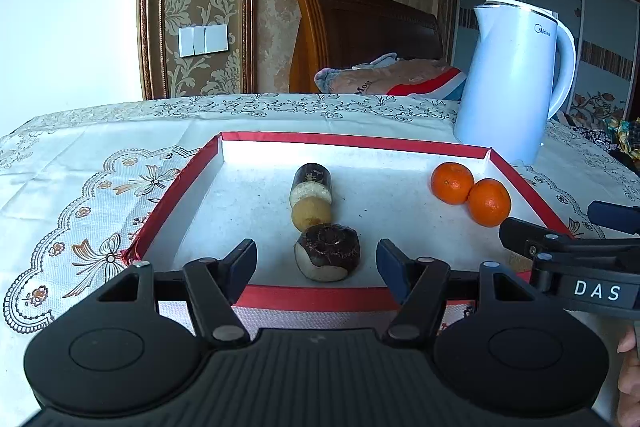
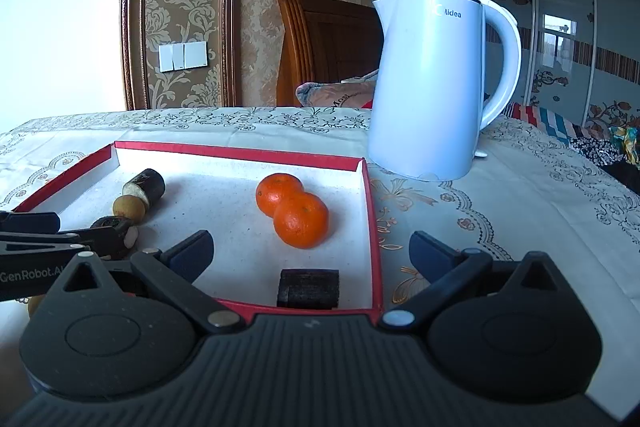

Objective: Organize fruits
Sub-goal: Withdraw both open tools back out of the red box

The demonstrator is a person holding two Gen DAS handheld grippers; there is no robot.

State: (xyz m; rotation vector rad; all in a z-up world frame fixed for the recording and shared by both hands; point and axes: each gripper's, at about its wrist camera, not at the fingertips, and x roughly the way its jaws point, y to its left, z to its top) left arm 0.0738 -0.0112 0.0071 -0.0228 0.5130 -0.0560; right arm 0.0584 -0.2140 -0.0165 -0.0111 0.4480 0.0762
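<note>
Left gripper: jaws released, flanking but not touching the dark cut piece at the tray's near rim. Right gripper: jaws fully released, empty, above a dark block in the tray's near right corner. Farther in, a small round fruit and a dark cylinder form a line; two oranges touch at right. A kettle stands on the desk beyond.

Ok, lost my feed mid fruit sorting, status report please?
Left tongs open, empty, at the dark-skinned chunk. Right tongs wide open, empty. Two tangerines touching in red-rimmed tray. Kettle outside tray, not blocking.
</note>
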